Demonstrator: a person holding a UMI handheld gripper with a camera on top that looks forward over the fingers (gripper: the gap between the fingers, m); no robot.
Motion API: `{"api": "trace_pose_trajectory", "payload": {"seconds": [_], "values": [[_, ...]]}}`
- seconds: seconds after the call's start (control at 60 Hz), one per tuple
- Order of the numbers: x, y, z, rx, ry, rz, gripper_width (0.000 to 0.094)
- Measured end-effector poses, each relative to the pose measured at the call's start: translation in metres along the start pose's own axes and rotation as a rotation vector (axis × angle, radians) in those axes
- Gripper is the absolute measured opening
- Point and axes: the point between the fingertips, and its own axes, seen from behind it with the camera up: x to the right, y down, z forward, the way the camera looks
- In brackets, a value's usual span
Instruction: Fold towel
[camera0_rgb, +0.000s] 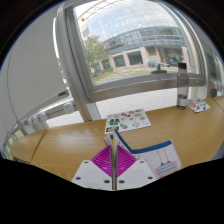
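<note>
My gripper (113, 140) is shut, its two pink pads (100, 160) pressed together along the middle line. A white towel with a blue edge (155, 156) runs from the fingertips out to the right and down onto the wooden table (60, 145). Its corner seems pinched between the fingertips and lifted a little off the table. The rest of the towel is hidden behind the fingers.
Beyond the fingers a printed card (128, 122) lies on the table. A small bottle (182, 100) and some papers (199, 105) stand at the far right by the window. A large window (130, 45) with a sill runs along the table's far side.
</note>
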Motion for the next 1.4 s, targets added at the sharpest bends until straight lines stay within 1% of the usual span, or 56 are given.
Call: {"api": "trace_pose_trajectory", "payload": {"seconds": [0.05,0.067,0.133,0.15,0.233,0.25,0.267,0.283,0.35,0.367,0.383,0.417,0.45,0.467,0.517,0.55,0.617,0.633,0.65,0.733,0.75,0.767,0.867,0.983,1.1,1.217,1.4], "values": [[0.046,-0.021,-0.014,0.012,0.009,0.004,0.003],[0.038,-0.015,-0.01,0.013,0.016,0.003,0.0031],[0.106,-0.032,-0.023,0.016,0.041,0.01,0.003],[0.096,-0.023,-0.015,0.017,0.048,0.013,0.003],[0.181,-0.011,-0.011,-0.012,0.08,0.012,0.0033],[0.198,-0.017,-0.016,-0.017,0.087,0.013,0.0062],[0.187,-0.004,-0.003,-0.02,0.104,0.008,0.0104],[0.204,0.001,0.0,-0.027,0.12,0.002,0.0152],[0.273,0.022,0.014,-0.055,0.206,-0.032,0.0391],[0.252,0.015,0.003,-0.059,0.225,-0.043,0.0444],[0.263,0.019,0.005,-0.058,0.236,-0.055,0.0486],[0.28,0.024,0.007,-0.051,0.253,-0.074,0.054],[0.313,0.018,0.003,-0.044,0.266,-0.092,0.0566],[0.291,0.014,-0.001,-0.04,0.27,-0.095,0.0575],[0.305,0.012,-0.004,-0.034,0.256,-0.093,0.0606],[0.298,0.005,-0.011,-0.024,0.239,-0.09,0.0629],[0.299,-0.015,-0.026,0.007,0.193,-0.075,0.065],[0.298,-0.013,-0.025,0.014,0.183,-0.073,0.0653],[0.278,-0.017,-0.036,0.02,0.173,-0.068,0.0659],[0.254,-0.047,-0.077,0.065,0.127,-0.064,0.0684],[0.262,-0.048,-0.067,0.078,0.12,-0.067,0.0687],[0.244,-0.044,-0.076,0.086,0.117,-0.072,0.0686],[0.216,-0.059,-0.112,0.131,0.088,-0.1,0.0704],[0.173,-0.037,-0.14,0.151,0.096,-0.127,0.0721],[0.142,-0.01,-0.163,0.142,0.107,-0.141,0.0732],[0.115,0.011,-0.188,0.155,0.115,-0.153,0.0734],[0.082,0.028,-0.225,0.172,0.112,-0.184,0.0737]]}}
